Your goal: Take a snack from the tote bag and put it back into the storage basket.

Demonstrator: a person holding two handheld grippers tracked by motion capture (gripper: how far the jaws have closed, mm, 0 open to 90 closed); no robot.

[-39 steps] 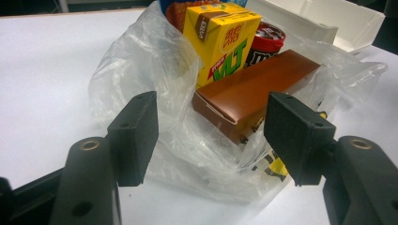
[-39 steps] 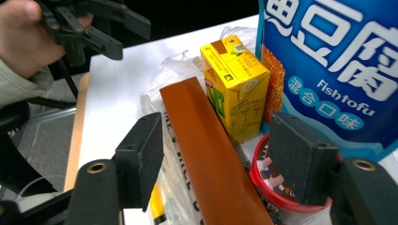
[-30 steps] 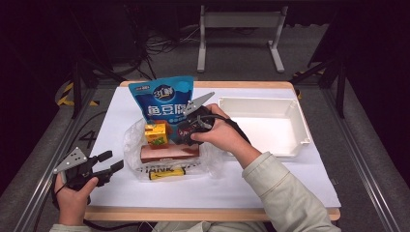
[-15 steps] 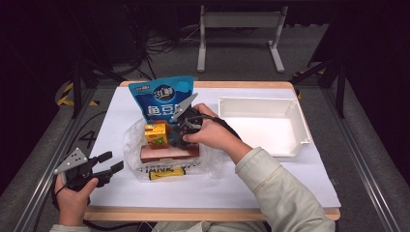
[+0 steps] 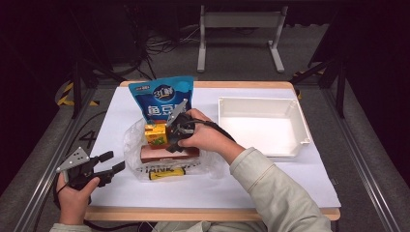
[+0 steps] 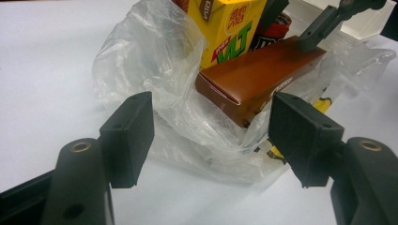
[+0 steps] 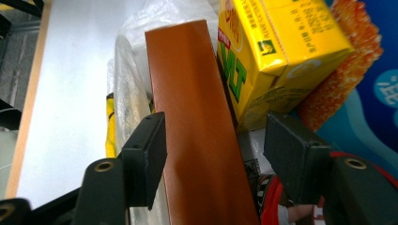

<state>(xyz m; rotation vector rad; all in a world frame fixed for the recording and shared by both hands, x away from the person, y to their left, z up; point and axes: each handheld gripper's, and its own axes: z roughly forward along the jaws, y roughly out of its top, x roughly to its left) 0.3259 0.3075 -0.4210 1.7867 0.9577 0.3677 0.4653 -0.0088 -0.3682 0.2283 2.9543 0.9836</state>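
I have the right claw (image 7: 213,159) standing apart astride the brown carton (image 7: 197,117), one jaw at each long side and no pad pressing yet, since I judge that box is next out of the clear plastic bag (image 6: 155,61). My left claw (image 6: 211,136) waits apart and empty just short of the bag's near edge. Around the right claw I count one brown carton, one yellow drink box (image 7: 277,51), one blue pouch (image 5: 162,94) and one white tray (image 5: 261,123) on the table (image 5: 232,188).
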